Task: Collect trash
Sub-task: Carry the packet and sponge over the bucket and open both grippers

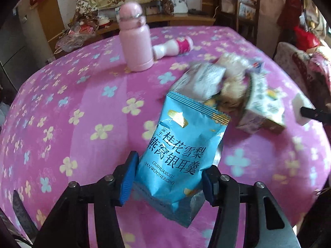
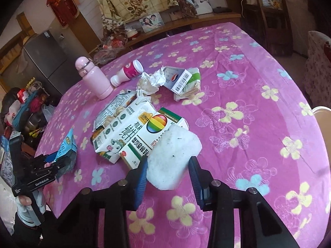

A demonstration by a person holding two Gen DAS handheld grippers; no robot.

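The left claw (image 1: pixel 167 177) grips a blue snack packet (image 1: pixel 180 150) by its lower end, lifted off the pink flowered desk (image 1: pixel 82 107). The right claw (image 2: pixel 168 175) pinches a white foam lump (image 2: pixel 175 155), just in front of the milk carton (image 2: pixel 124 132) and medicine box (image 2: pixel 153 136). Both grips look secure; carry each piece away slowly, clear of the pink flask (image 2: pixel 94 78), so the packet doesn't slip.

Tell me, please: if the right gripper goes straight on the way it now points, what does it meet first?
The right gripper already holds a white foam piece. Directly ahead lies the box with the rainbow ball, beside the milk carton. The foam would probably touch that box first; depth is unclear.
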